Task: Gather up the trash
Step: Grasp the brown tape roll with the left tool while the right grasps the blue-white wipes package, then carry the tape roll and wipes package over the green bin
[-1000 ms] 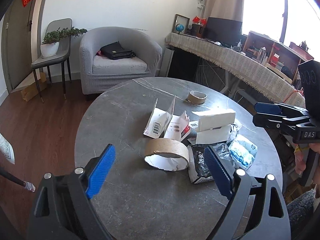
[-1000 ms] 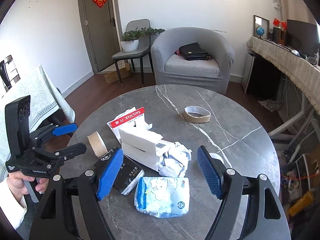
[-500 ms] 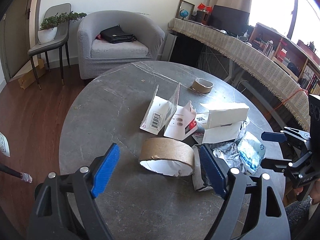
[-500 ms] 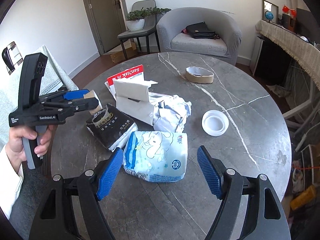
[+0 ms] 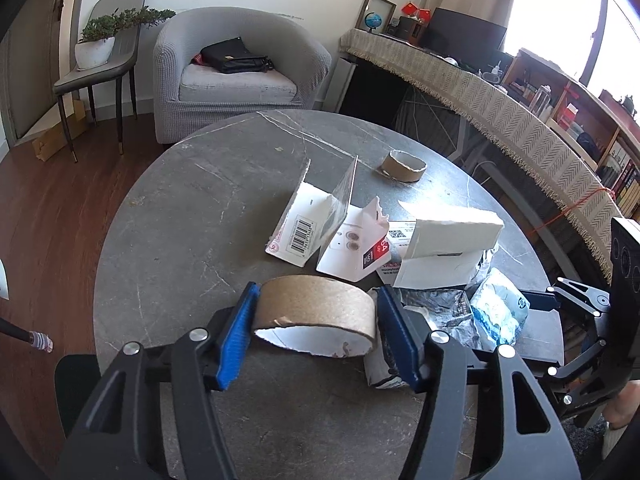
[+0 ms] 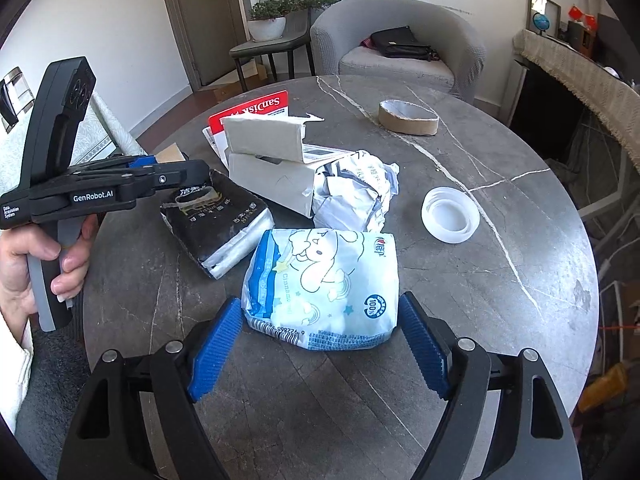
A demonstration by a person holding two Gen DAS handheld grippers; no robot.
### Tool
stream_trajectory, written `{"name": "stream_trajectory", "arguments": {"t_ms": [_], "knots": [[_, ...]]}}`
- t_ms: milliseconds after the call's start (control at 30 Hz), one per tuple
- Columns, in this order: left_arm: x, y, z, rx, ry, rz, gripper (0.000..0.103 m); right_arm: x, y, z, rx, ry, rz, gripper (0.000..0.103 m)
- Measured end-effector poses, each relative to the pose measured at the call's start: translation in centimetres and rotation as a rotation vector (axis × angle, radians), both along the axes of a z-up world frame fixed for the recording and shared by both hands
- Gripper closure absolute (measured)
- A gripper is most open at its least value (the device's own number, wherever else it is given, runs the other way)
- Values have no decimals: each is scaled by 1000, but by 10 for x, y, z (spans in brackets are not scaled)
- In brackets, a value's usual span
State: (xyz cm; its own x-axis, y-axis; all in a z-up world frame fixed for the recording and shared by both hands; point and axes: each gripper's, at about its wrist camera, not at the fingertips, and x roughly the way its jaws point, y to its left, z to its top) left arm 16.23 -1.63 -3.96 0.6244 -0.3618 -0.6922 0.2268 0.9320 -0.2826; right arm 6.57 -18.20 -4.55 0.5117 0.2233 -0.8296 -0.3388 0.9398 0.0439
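Note:
A brown cardboard tape ring (image 5: 316, 306) lies on the grey marble table (image 5: 180, 216). My left gripper (image 5: 316, 336) straddles it; its jaws are closing and both blue pads touch the ring's sides. A blue-and-white wet-wipe pack (image 6: 324, 284) lies flat just ahead of my right gripper (image 6: 320, 354). That gripper's jaws are opening, and the fingertips flank the pack's near end without touching it. The left gripper (image 6: 160, 176) shows again in the right wrist view, held by a hand above a black packet (image 6: 216, 220).
Torn white boxes (image 6: 264, 140), a red SanDisk card (image 6: 256, 106) and a crumpled wrapper (image 6: 356, 192) are piled mid-table. A second tape ring (image 6: 408, 118) and a white lid (image 6: 450, 214) lie farther right. A grey armchair (image 5: 240, 68) stands beyond the table.
The left gripper came forward and down onto the cardboard ring and its jaws narrowed around it. The right gripper sank toward the wet-wipe pack, which now lies between its fingertips.

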Motion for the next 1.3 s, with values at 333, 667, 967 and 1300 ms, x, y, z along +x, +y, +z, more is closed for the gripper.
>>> {"name": "stream_trajectory", "arguments": {"t_ms": [333, 667, 967, 1300], "knots": [[-5, 14, 3, -48, -8, 23, 45, 2, 8, -2, -68, -18, -3, 22], [-18, 22, 11, -61, -49, 23, 45, 7, 14, -1, -75, -16, 10, 31], [-28, 38, 18, -84, -78, 54, 45, 7, 19, 32, -23, -57, 6, 35], [-42, 70, 18, -82, -78, 118, 45, 9, 54, 62, 33, -115, 52, 35]]}}
